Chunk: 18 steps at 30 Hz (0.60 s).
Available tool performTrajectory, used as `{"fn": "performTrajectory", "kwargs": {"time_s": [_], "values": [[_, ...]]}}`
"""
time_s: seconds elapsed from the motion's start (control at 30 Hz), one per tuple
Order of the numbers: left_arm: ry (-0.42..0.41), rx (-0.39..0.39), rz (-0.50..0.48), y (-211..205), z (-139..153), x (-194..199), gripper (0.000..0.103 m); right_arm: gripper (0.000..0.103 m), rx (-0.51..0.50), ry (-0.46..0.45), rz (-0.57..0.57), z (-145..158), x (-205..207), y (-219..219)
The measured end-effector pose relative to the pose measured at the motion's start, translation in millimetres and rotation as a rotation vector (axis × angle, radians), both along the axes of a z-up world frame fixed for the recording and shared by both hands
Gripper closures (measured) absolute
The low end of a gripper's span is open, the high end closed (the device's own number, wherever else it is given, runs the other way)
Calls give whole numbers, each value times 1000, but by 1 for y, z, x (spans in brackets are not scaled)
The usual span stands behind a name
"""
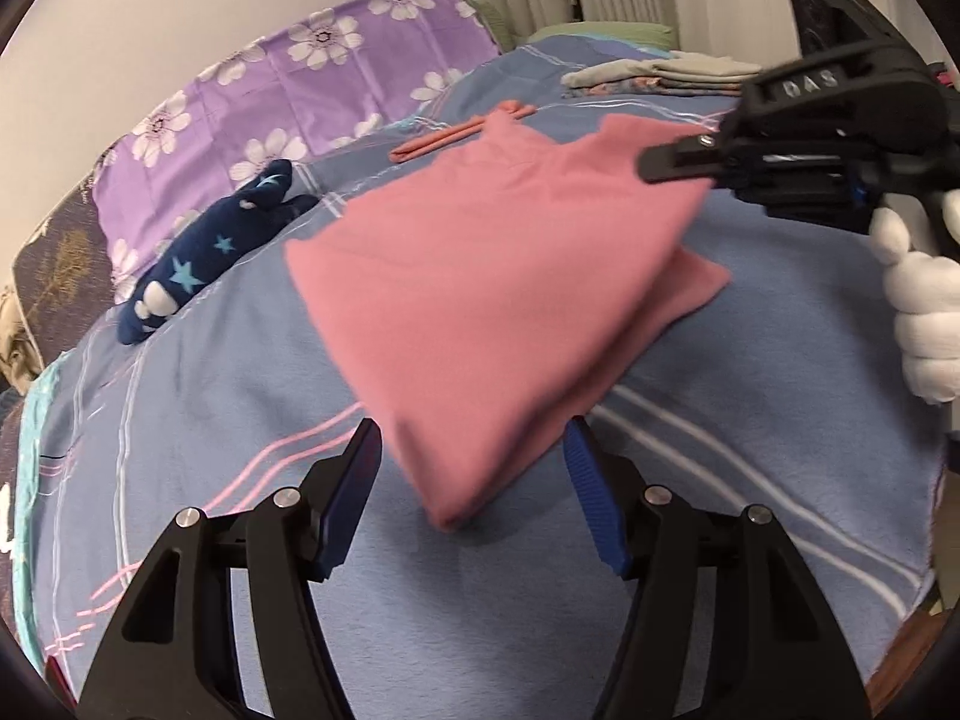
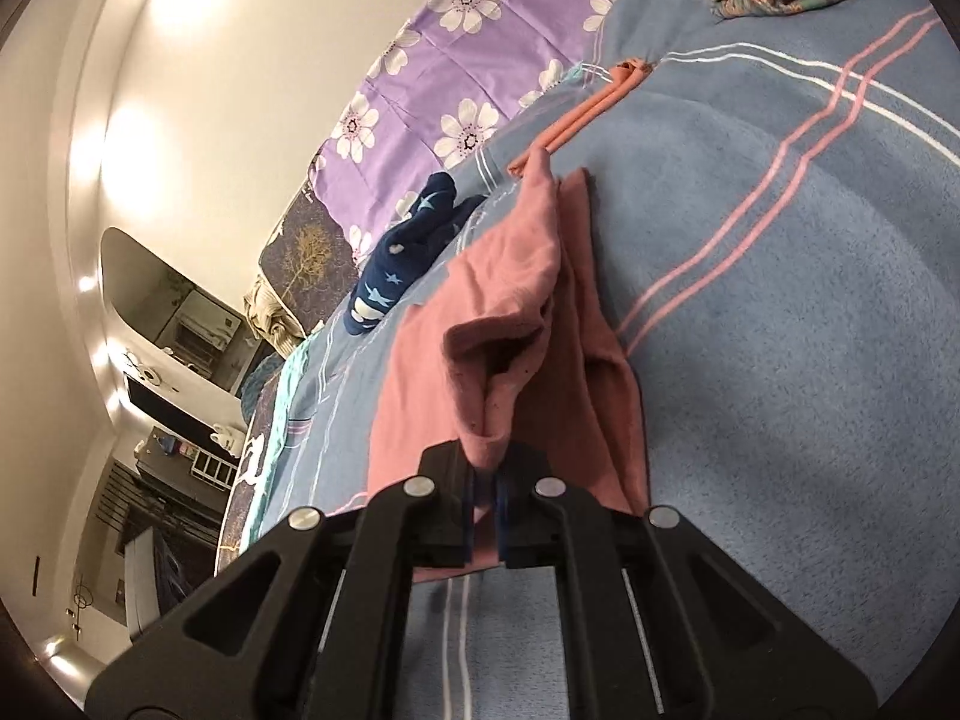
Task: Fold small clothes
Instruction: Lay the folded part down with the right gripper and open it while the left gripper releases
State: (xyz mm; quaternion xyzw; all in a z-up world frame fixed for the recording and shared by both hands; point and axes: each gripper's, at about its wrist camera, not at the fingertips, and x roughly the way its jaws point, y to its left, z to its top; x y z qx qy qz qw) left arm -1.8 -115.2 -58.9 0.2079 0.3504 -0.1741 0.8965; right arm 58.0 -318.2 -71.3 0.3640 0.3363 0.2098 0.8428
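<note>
Right wrist: my right gripper [image 2: 485, 498] pinches the pink cloth [image 2: 510, 324], left gripper [image 1: 474, 468] open; thin bite, fold may slip.

You had a pink garment [image 1: 480, 276] of soft, matt knit cloth, faintly fuzzy along its edge in the right wrist view [image 2: 510, 324]. Under it lay a blue blanket [image 1: 210, 408], matt and fleecy, with a brushed nap. The purple floral sheet [image 1: 312, 78] looked smoother, a thin woven cloth with a slight sheen. The navy star-print item [image 1: 204, 258] read as soft plush fabric. Your left gripper [image 1: 474, 450] was matt black plastic with ribbed blue pads [image 1: 591, 480] and bright metal screw heads; your right gripper [image 2: 487, 483] matched. The glove [image 1: 924, 324] was white knit cloth.
</note>
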Motion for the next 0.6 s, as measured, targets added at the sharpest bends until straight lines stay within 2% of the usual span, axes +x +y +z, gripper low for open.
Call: {"fn": "performTrajectory", "kwargs": {"time_s": [0.23, 0.33, 0.43, 0.5, 0.6], "values": [[-16, 16, 51, -17, -4, 14, 39, 98, 3, -34, 1, 15, 0, 1], [-32, 49, 124, -5, -6, 17, 39, 99, 9, 2, -6, 3, -4, -4], [-11, 62, 214, 20, -11, 19, 37, 99, -6, 104, -4, -27, -5, -9], [30, 5, 239, 40, -14, 19, 33, 98, -6, 153, 3, -41, -5, -7], [54, -44, 247, 48, -13, 17, 33, 98, -23, 143, -5, -41, -9, -7]]}}
